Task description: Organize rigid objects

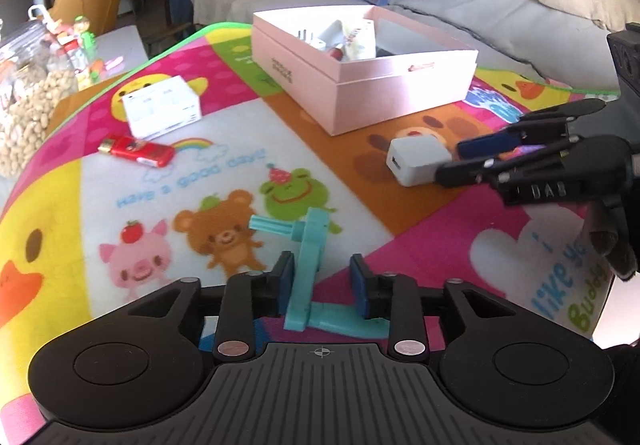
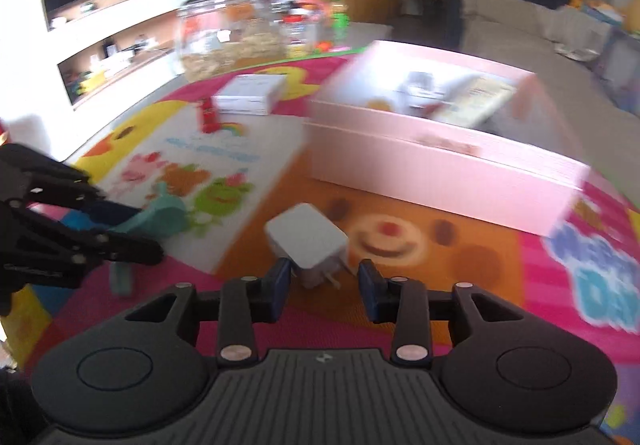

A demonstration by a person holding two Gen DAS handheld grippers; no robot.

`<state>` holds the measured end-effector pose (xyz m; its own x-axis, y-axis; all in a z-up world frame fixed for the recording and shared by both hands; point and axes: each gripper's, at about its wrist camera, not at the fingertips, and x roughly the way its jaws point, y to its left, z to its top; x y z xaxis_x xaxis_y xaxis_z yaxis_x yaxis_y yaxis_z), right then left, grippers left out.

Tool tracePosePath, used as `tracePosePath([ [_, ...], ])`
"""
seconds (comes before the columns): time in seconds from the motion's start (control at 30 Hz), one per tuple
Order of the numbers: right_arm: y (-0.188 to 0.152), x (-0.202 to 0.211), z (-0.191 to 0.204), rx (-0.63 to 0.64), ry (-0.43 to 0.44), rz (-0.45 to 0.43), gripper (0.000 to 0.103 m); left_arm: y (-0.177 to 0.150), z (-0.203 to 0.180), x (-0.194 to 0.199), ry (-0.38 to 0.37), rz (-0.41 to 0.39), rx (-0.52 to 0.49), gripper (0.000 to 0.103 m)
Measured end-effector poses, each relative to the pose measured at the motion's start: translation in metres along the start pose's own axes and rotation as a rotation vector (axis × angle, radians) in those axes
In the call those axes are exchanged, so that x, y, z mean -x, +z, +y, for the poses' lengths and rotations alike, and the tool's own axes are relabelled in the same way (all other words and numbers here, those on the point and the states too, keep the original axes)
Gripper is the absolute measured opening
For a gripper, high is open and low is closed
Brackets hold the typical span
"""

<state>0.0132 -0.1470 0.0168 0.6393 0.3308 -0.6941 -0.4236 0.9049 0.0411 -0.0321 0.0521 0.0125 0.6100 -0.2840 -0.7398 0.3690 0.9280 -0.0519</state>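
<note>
My left gripper [image 1: 320, 287] straddles the teal crank [image 1: 310, 245] on the mat [image 1: 240, 149], fingers spread; I should close squarely on its upright arm. Right gripper [image 2: 325, 287], also spread, lines up on the white charger [image 2: 308, 237], prongs toward me.

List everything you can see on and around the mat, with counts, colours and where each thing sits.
Play mat: one, multicoloured with cartoon animals, under everything.
Pink box: one, open, far side of mat, several items inside.
White charger: one, on orange patch, in front of right tool.
Teal plastic part: one, between the left tool's fingers.
Red lighter: one, left part of mat.
White carton: one, beyond the lighter.
Glass jar: one, clear, left edge.
Sofa: grey, behind.
Left tool: open.
Right tool: open.
</note>
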Motion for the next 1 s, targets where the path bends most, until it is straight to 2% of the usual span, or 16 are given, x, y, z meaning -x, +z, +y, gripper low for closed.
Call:
tracePosePath([
  [0.03,-0.001,0.001,-0.008,-0.029,-0.027,0.001,0.048,0.001,-0.002,-0.001,-0.004,0.004,-0.004,0.045],
  [0.13,-0.007,0.004,-0.025,-0.104,-0.033,-0.012,0.051,0.005,-0.009,-0.004,-0.008,0.021,-0.003,0.054],
  [0.27,-0.014,0.003,-0.022,-0.117,-0.033,-0.047,0.071,0.010,-0.013,-0.008,0.011,0.024,0.021,0.055],
  [0.37,-0.017,-0.002,-0.009,-0.091,-0.060,-0.066,0.081,0.009,-0.011,-0.010,0.012,-0.005,0.064,0.055],
  [0.47,-0.014,-0.006,-0.005,-0.055,-0.055,-0.043,0.088,0.005,-0.006,-0.009,-0.001,-0.035,0.103,0.055],
  [0.57,-0.012,-0.010,-0.003,-0.023,-0.025,-0.014,0.098,0.001,-0.014,-0.007,0.025,-0.046,0.023,0.055],
  [0.6,-0.012,-0.011,-0.002,-0.013,-0.021,-0.005,0.099,-0.002,-0.020,-0.006,0.049,-0.055,-0.004,0.055],
  [0.67,-0.011,-0.012,-0.001,-0.001,-0.016,0.005,0.102,-0.007,-0.023,-0.003,0.072,-0.071,0.013,0.055],
  [0.77,-0.011,-0.013,0.000,0.006,-0.017,0.009,0.103,-0.008,-0.017,-0.002,0.052,-0.075,0.031,0.055],
  [0.83,-0.011,-0.013,0.001,0.008,-0.017,0.009,0.103,-0.007,-0.011,-0.001,0.047,-0.067,0.052,0.044],
  [0.87,-0.011,-0.013,0.001,0.011,-0.017,0.009,0.103,-0.006,-0.010,0.000,0.047,-0.061,0.060,0.043],
  [1.0,-0.012,-0.012,0.001,0.013,-0.017,0.005,0.103,-0.003,-0.014,0.000,0.057,-0.030,0.034,0.043],
])
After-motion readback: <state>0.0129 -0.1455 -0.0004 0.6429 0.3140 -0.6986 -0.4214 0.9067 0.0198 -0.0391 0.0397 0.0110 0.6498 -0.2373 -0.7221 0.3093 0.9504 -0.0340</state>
